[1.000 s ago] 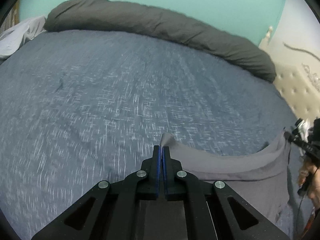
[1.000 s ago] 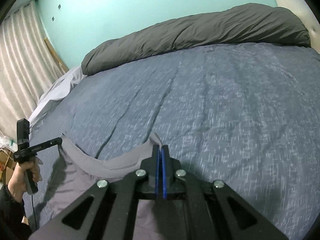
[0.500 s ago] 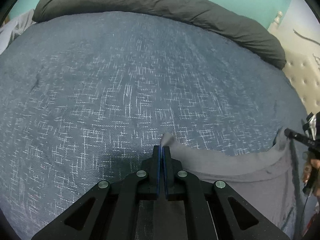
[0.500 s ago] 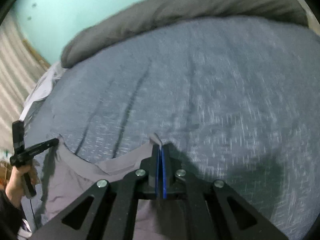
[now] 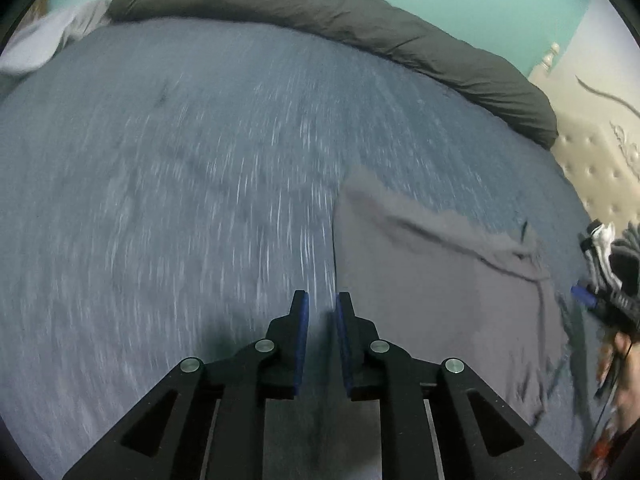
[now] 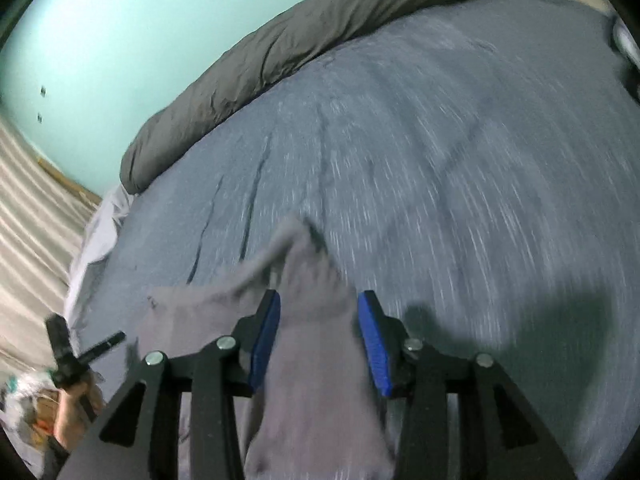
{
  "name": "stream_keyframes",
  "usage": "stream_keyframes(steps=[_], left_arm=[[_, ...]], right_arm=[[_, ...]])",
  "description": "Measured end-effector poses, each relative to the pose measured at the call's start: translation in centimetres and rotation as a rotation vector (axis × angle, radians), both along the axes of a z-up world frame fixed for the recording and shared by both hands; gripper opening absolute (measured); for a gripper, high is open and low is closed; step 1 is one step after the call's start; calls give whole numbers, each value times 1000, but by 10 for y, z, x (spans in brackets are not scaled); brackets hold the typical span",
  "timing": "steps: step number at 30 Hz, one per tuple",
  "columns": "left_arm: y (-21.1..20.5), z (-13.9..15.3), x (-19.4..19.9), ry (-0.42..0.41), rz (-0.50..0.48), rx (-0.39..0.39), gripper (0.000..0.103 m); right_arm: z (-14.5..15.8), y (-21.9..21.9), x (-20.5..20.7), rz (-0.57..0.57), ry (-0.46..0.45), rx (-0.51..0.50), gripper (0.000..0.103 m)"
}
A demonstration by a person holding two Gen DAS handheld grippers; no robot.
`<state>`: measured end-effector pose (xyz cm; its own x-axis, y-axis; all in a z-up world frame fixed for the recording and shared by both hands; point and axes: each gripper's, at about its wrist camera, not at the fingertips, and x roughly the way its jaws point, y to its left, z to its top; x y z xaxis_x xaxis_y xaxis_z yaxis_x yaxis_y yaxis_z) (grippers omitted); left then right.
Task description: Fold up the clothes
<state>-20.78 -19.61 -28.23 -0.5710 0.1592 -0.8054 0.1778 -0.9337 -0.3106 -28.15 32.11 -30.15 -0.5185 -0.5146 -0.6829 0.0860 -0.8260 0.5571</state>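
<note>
Left wrist view: one grey garment lies on the bed; left gripper and right gripper fingers are opening, gripping nothing.

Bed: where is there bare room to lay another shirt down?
Most of the blue bedspread is bare, from the grey garment up to the dark rolled duvet. In the right wrist view, the stretch right of the garment is free too. The garment's near corner is crowded.
</note>
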Motion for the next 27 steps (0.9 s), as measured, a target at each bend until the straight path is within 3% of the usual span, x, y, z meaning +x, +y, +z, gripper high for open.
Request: stream_keyframes(steps=[4,7,13,19,27], left_arm=[[16,-12,38,-16,25,59,16],[37,-13,55,-33,-22,22,16],[73,-11,74,-24,-99,72,16],[109,-10,69,-8,-166,50,16],[135,-10,74,4,-242,-55,16]], right_arm=[[-13,-2,41,-36,-33,-73,42],[-19,-15,66,-36,-39,-116,42],[-18,-48,74,43,-41,-137,42],[-17,-56,80,48,-27,-138,41],[-24,-38,80,-1,-37,-157,42]])
